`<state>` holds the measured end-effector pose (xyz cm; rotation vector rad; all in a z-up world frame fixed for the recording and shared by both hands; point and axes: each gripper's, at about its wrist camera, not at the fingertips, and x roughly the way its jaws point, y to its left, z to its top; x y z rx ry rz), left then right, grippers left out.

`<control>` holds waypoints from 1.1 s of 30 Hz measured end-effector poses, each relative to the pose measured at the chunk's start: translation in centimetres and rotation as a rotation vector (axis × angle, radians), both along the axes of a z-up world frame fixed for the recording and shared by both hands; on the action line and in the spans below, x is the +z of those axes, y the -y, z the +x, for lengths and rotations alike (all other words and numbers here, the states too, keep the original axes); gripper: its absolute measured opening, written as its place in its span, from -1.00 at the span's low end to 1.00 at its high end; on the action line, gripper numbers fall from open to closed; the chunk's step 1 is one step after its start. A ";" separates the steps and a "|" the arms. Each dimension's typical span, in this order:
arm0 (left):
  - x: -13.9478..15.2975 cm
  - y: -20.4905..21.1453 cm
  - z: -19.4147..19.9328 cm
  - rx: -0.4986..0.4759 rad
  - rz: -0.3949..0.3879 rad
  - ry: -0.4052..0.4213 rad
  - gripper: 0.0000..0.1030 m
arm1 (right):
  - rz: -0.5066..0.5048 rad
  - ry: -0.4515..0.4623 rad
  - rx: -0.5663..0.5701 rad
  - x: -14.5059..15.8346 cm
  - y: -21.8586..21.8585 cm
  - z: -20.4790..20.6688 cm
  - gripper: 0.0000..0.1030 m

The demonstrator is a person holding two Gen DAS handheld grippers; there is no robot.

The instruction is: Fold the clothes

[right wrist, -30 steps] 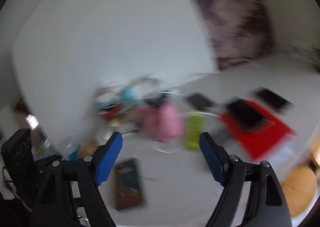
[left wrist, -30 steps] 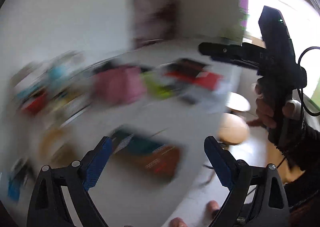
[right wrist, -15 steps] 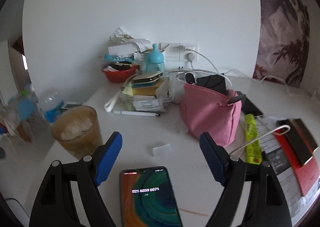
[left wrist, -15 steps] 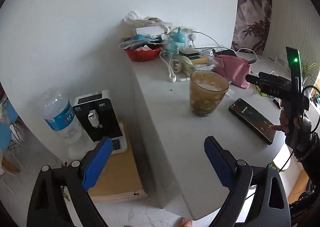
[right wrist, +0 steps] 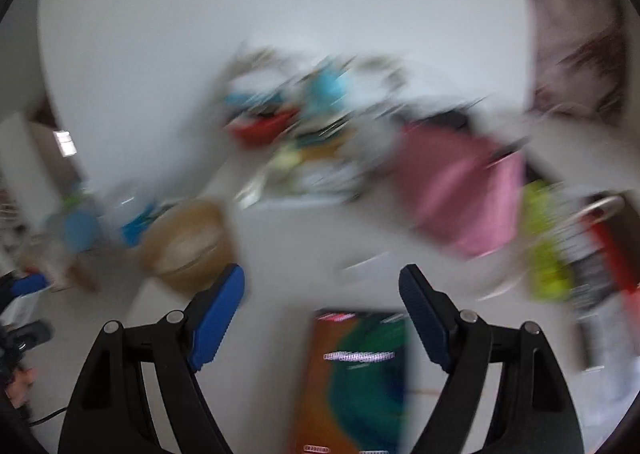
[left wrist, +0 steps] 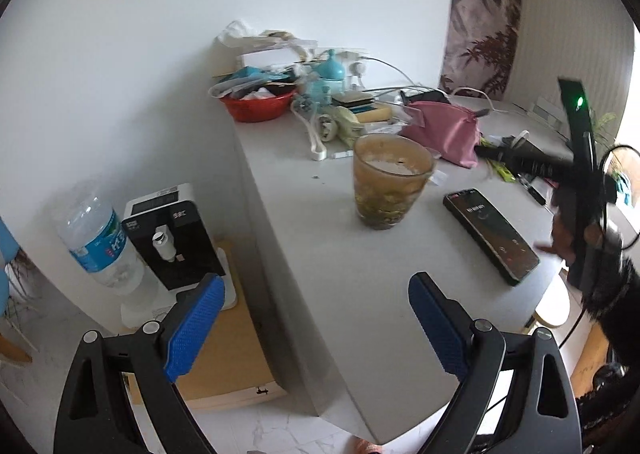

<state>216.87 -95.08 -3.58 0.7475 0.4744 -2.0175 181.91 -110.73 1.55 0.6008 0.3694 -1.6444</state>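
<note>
Two grippers, both with jaws spread wide and nothing between them.

- Left gripper (left wrist: 312, 304): held above the near desk (left wrist: 360, 294) edge. Ahead of it, a cup (left wrist: 390, 181) of brownish drink; ahead and right, a phone (left wrist: 490, 236) with its screen lit.
- Right gripper (right wrist: 322, 290): view smeared by motion. Phone (right wrist: 352, 378) directly beneath and between its jaws; cup (right wrist: 188, 242) ahead and left; pink pouch (right wrist: 468, 189) ahead and right.
- Beyond the cup: red bowl (left wrist: 258, 101), cables, small clutter.
- Left of the left gripper, below desk level: bottle (left wrist: 98, 238) and dispenser (left wrist: 168, 234).
- Clothes: none in either view; their place cannot be told, nor how far the folding stands.

Risks, as judged: the right gripper, moving fast close over the phone, could strike it or push it off the near edge. A sweep by either gripper could tip the cup and spill drink onto the phone.
</note>
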 end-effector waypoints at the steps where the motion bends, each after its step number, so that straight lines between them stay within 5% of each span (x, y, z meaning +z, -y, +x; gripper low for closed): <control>1: 0.1 -0.5 -0.2 -0.006 -0.004 0.002 0.81 | -0.008 -0.020 -0.024 0.4 -0.7 -0.7 0.54; 8: 0.3 -4.1 -5.2 -0.137 -0.012 -0.018 0.81 | 0.091 -0.014 -0.164 -0.8 -7.0 -5.8 0.54; 18: 0.9 -10.7 -23.6 -0.439 -0.039 0.026 0.81 | 0.132 0.090 -0.522 -4.1 -29.2 -17.7 0.54; 27: -1.0 -31.1 -51.2 -0.763 -0.108 0.118 0.82 | 0.186 0.088 -0.772 -8.5 -54.7 -31.4 0.54; 33: -1.3 -47.4 -69.2 -1.021 -0.072 0.113 0.82 | 0.179 0.139 -0.973 -9.7 -71.5 -39.8 0.54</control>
